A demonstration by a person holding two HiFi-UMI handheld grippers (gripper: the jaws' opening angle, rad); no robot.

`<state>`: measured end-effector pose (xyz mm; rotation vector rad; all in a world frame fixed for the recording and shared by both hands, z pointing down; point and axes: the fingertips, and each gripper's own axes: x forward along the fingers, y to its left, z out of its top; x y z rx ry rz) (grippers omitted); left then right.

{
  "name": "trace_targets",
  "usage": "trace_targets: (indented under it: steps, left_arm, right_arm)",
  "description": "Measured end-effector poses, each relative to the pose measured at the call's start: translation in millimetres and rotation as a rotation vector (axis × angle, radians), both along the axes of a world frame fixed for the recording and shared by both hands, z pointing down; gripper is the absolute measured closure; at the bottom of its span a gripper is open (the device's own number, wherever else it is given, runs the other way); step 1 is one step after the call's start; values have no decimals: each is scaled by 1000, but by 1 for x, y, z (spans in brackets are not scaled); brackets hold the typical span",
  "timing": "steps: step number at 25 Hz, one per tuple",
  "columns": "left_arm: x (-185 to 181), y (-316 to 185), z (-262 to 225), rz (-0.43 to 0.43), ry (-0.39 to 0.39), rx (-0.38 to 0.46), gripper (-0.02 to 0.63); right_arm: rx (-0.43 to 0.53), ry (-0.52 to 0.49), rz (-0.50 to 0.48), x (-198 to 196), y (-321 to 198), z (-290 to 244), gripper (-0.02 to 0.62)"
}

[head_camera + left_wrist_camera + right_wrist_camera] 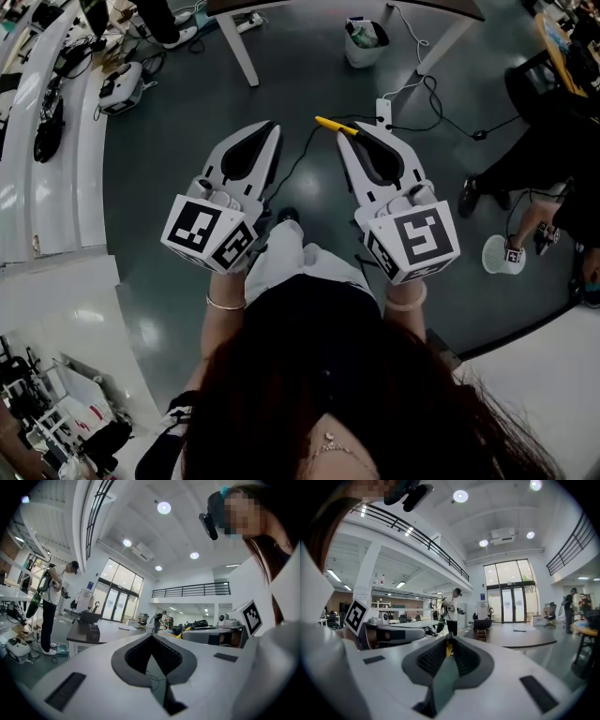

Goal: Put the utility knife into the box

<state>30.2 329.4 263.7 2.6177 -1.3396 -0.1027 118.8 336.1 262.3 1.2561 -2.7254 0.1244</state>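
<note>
In the head view I hold both grippers out in front of me, above a dark floor. My right gripper (346, 138) is shut on a yellow and black utility knife (330, 124), which sticks out to the left past its tips. In the right gripper view only a sliver of the yellow knife (449, 649) shows between the closed jaws of the right gripper (448, 641). My left gripper (273, 127) is shut with nothing in it; in its own view the left gripper (151, 636) has its jaws meeting at the tip. No box shows in any view.
A table's white legs (238, 49) and a small white bin (364, 42) stand ahead on the floor. A power strip with cables (383, 112) lies past the right gripper. White benches (56, 159) run along the left. A seated person (548, 178) is at the right.
</note>
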Motion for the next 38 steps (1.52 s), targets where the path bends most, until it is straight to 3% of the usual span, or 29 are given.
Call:
trace_targets:
  steps: [6,15,23,38]
  left_arm:
    - [-14,-57,7,4,9,-2,604]
    - [-32,-184,-9,69,15,35,604]
    - [-39,-256,-5,92,26,28,605]
    - [-44,-439,-1,-52,25,13,606]
  right_arm:
    - [-4,8,-10,-17,-54,6,545]
    - [46,26,9,-48,-176,-17,545]
    - [35,38,38,-51,-243,-16,545]
    - [56,-3,-101,-53,-439,-17,545]
